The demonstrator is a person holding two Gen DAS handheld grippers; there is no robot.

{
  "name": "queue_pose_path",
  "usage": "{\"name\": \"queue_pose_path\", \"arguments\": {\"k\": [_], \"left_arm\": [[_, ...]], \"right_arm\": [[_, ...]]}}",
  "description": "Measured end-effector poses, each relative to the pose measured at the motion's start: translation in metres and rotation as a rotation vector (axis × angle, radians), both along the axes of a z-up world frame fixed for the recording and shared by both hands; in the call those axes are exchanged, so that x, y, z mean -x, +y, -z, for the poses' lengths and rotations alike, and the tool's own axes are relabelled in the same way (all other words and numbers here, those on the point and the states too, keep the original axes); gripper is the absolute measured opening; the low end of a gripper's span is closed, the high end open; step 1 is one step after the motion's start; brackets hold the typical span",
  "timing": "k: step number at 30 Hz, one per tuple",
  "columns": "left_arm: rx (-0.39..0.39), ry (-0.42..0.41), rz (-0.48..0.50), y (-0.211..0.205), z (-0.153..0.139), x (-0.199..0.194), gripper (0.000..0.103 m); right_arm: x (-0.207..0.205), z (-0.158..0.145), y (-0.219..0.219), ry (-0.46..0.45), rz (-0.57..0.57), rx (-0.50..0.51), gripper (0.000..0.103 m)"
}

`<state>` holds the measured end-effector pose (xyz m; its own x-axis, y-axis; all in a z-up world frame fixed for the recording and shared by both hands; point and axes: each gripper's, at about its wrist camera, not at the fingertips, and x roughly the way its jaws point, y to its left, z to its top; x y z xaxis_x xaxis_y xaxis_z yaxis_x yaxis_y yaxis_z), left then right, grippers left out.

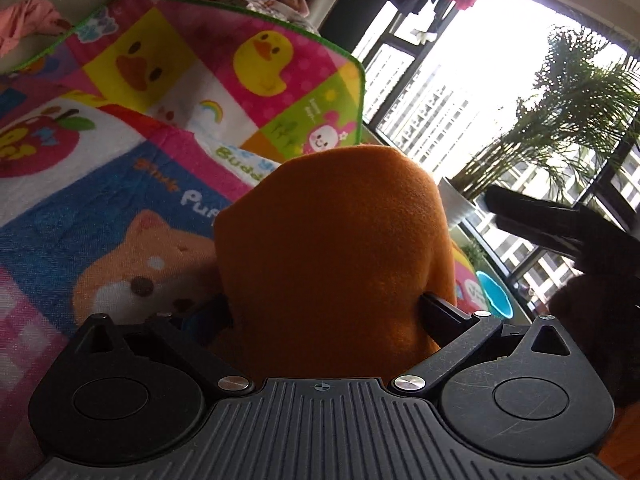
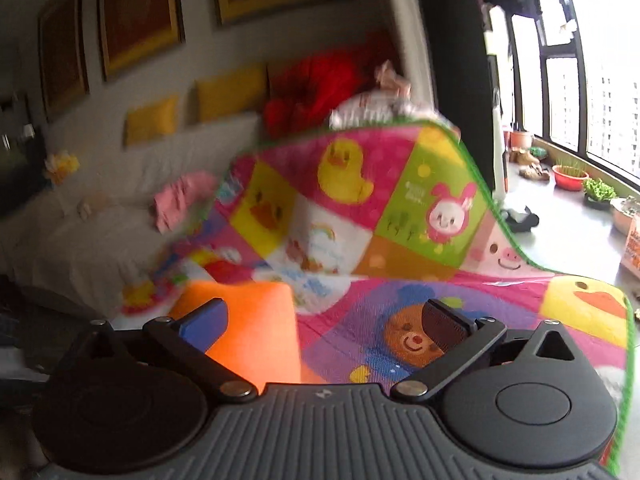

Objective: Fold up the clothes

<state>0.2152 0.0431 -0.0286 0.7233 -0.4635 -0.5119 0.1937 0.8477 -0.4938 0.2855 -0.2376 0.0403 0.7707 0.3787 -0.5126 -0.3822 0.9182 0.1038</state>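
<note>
An orange fleece garment [image 1: 328, 240] bulges up between the fingers of my left gripper [image 1: 326, 316], which is shut on it, with the cloth draped over both pads. The same orange garment [image 2: 256, 320] shows in the right wrist view by the blue left pad. My right gripper [image 2: 324, 320] is open and empty above the mat, its jaws wide apart. The right gripper's dark fingers [image 1: 536, 220] show at the right of the left wrist view, apart from the garment.
A colourful cartoon play mat [image 2: 400, 208] [image 1: 180, 80] lies under both grippers, its far edge propped up. A white sofa [image 2: 100, 220] carries a pink garment [image 2: 180, 196], yellow cushions and a red heap [image 2: 316, 92]. Windows, a potted palm [image 1: 560, 112] and pots stand at right.
</note>
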Motion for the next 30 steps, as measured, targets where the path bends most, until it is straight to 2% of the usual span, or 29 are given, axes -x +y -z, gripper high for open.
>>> {"name": "queue_pose_path", "arguments": {"k": [4,6,9,14,17,20,22,24,27,30], "left_arm": [[-0.039,0.005,-0.015,0.007,0.002,0.003,0.103],[-0.045,0.011,-0.018,0.011,0.005,0.004,0.103],[-0.054,0.02,-0.021,0.017,0.009,0.006,0.103],[-0.032,0.002,-0.006,0.024,0.003,0.01,0.103],[-0.007,-0.012,-0.029,0.032,-0.004,0.01,0.103],[-0.006,-0.048,-0.07,0.035,-0.02,0.002,0.103],[-0.03,-0.078,-0.069,0.03,-0.03,-0.009,0.103],[-0.103,-0.085,-0.091,0.02,-0.036,-0.026,0.103],[-0.205,-0.043,-0.128,0.01,-0.028,-0.054,0.103],[-0.212,0.024,-0.137,0.012,-0.009,-0.07,0.103]], "right_arm": [[-0.04,0.047,0.048,0.069,0.03,0.192,0.103],[-0.044,0.06,0.051,0.092,0.038,0.167,0.103],[-0.042,0.055,0.039,0.122,0.045,0.111,0.103],[0.002,0.024,-0.001,0.073,-0.001,-0.003,0.103],[0.042,0.019,-0.012,0.066,-0.061,0.011,0.103],[0.078,0.03,-0.008,0.08,-0.144,0.043,0.103],[0.094,0.048,0.004,0.103,-0.18,0.095,0.103],[0.101,0.068,0.014,0.105,-0.165,0.136,0.103],[0.107,0.072,0.014,0.102,-0.14,0.104,0.103],[0.113,0.071,0.013,0.096,-0.148,0.118,0.103]]}}
